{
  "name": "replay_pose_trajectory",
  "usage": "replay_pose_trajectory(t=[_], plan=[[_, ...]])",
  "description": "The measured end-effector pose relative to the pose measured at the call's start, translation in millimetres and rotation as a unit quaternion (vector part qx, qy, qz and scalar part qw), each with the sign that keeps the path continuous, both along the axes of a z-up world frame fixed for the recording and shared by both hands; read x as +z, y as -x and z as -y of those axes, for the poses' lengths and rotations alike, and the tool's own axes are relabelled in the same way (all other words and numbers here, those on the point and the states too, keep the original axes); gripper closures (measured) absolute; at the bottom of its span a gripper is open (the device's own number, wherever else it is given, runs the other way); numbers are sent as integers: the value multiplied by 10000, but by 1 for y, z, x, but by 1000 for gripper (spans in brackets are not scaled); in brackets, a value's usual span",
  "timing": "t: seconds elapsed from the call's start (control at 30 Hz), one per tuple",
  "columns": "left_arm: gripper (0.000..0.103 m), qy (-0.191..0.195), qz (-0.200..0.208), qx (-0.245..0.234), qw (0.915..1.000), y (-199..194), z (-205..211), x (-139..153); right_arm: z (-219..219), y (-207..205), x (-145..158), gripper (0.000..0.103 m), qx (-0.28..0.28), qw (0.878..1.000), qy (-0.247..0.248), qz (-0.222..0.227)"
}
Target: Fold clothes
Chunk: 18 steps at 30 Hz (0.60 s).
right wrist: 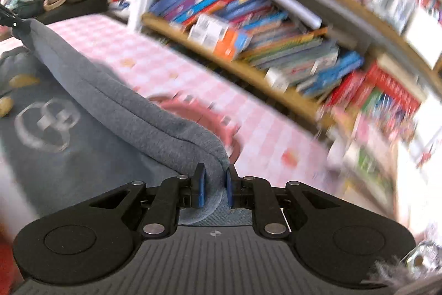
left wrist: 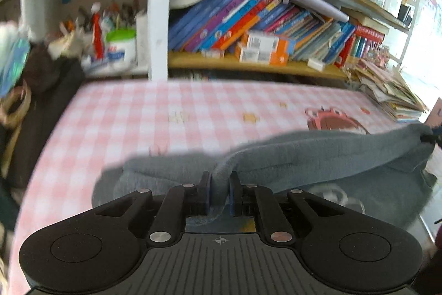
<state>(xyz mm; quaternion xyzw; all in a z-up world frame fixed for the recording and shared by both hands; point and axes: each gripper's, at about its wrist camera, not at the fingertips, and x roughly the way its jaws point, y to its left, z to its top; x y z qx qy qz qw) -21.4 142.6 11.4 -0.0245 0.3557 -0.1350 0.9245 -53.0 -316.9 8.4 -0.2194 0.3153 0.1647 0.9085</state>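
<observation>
A grey garment (left wrist: 317,156) with a pale ring print lies on the pink checked tablecloth (left wrist: 138,123). My left gripper (left wrist: 220,179) is shut on one end of its thick edge and holds it off the table. My right gripper (right wrist: 215,176) is shut on the other end of the same edge of the garment (right wrist: 110,98). The edge hangs stretched between the two grippers. In the left wrist view the right gripper's tip (left wrist: 431,138) shows at the far right. In the right wrist view the left gripper's tip (right wrist: 11,21) shows at the far left.
A bookshelf (left wrist: 248,62) packed with books runs along the table's far side. A white post (left wrist: 158,18) stands at its left. A stack of papers (left wrist: 392,93) sits at the far right. Bags and clutter (left wrist: 41,68) lie off the table's left end. A pink cartoon print (left wrist: 331,122) marks the cloth.
</observation>
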Motion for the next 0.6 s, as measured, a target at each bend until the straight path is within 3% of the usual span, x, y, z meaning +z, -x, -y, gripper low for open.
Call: replay_pose_trajectory(t=[0.2,0.3,0.43,0.47,0.53,0.6], plan=[[84,260,-587,-9,9979,30,-6,-24,1,35,-29,81,-333,9966,-322,-679],[79,326,-748,95,9966,42,-13,-27,0,46,-36,58,-468,9936,-325,-977],[69,538,-885,507,9933,57,-29,-30,11,58,-41,52,-868,9850,-511,-1401],[67,682,-893,702,9912,61,-34,-30,16,60,-40,51,-1047,9806,-708,-1502],[52,999,-900,1103,9848,68,-46,-29,32,59,-35,48,-1574,9624,-1374,-1734],[48,1411,-903,1425,9755,73,-57,-30,50,57,-30,43,-2166,9291,-2239,-1992]])
